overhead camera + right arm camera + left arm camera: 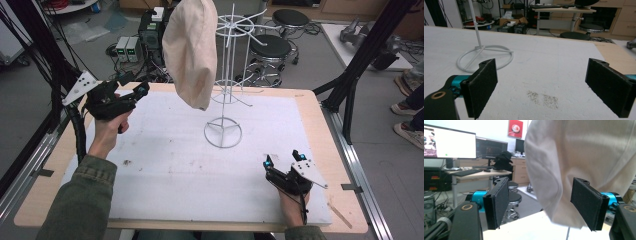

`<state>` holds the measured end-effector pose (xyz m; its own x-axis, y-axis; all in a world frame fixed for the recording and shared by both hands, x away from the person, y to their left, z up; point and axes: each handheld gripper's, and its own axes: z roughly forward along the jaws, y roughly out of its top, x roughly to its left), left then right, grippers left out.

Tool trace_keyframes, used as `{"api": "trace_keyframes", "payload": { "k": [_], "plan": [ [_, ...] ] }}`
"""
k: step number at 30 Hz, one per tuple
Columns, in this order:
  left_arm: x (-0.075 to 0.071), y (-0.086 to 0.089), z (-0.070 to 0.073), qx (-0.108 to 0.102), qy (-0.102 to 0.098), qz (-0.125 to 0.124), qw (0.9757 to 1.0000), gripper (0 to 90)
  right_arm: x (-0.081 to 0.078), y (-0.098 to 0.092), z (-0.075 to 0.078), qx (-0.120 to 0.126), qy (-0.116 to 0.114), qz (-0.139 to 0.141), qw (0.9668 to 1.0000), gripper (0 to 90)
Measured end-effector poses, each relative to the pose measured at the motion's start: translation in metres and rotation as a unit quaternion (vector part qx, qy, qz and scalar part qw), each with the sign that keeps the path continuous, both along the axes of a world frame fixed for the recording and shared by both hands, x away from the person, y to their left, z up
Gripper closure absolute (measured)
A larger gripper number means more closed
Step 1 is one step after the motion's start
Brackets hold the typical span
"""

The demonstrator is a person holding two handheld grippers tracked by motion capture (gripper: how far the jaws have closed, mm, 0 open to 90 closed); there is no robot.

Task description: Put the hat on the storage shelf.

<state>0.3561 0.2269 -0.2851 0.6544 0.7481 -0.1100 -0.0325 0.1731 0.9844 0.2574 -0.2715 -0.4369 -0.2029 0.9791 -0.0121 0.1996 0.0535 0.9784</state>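
1. A cream cloth hat (190, 50) hangs from the top of a white wire rack (227, 75) that stands on the white mat (165, 170) covering the wooden table (330, 135).
2. The hat is soft and plain, with shallow folds. Its lower edge hangs clear of the mat, on the left side of the rack's pole.
3. In the left gripper view the hat (584, 165) is close in front, its rounded left side and bottom hem hanging above the table edge.
4. The left gripper (141, 90) is held in the air left of the rack, pointing at the hat. Its jaws stand wide with nothing pressed between them; the hat lies just beyond the pads (500, 202), and whether it touches them cannot be told.
5. The right gripper (284, 161) lies low over the mat, right of and nearer the person than the rack's ring base (223, 132). Its jaws are wide apart and hold nothing.
6. In the right gripper view the ring base (484, 56) is ahead to the left, and a patch of dark specks (544, 98) marks the mat between the jaws.
7. Bare mat stretches from the ring base to the near table edge, and between the two grippers.
8. Right of the rack, a strip of bare wood runs beside the mat up to the table's edge.
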Motion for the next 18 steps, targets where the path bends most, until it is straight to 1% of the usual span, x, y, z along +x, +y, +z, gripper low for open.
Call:
{"api": "trace_keyframes", "payload": {
  "k": [3, 4, 6, 10, 11, 13, 18],
  "plan": [
    [-0.007, 0.006, -0.011, 0.004, 0.003, 0.011, 0.9999, 31.0, 0.0, 0.0, 0.0, 0.002, 0.001, 0.0, 1.0, 9.6],
    [-0.009, 0.008, -0.014, 0.007, 0.004, 0.015, 0.9999, 31.0, 0.0, 0.0, 0.0, -0.002, -0.002, -0.001, 1.0, 9.7],
    [-0.013, 0.011, -0.02, 0.011, 0.006, 0.021, 0.9997, 30.7, -0.001, 0.0, 0.0, 0.004, 0.003, -0.002, 1.0, 9.6],
    [-0.022, 0.017, -0.032, 0.014, 0.009, 0.033, 0.9993, 30.7, 0.0, 0.0, 0.0, 0.0, 0.0, -0.003, 1.0, 9.6],
    [-0.024, 0.019, -0.035, 0.018, 0.01, 0.036, 0.9991, 30.7, -0.001, 0.0, 0.0, 0.003, 0.003, -0.002, 1.0, 9.6],
    [-0.027, 0.02, -0.039, 0.02, 0.01, 0.039, 0.999, 30.7, 0.0, 0.0, 0.0, 0.0, 0.0, -0.003, 1.0, 9.6],
    [-0.031, 0.024, -0.049, 0.027, 0.019, 0.043, 0.9985, 30.7, 0.0, 0.0, 0.0, 0.003, 0.003, -0.003, 1.0, 9.7]
  ]
}}
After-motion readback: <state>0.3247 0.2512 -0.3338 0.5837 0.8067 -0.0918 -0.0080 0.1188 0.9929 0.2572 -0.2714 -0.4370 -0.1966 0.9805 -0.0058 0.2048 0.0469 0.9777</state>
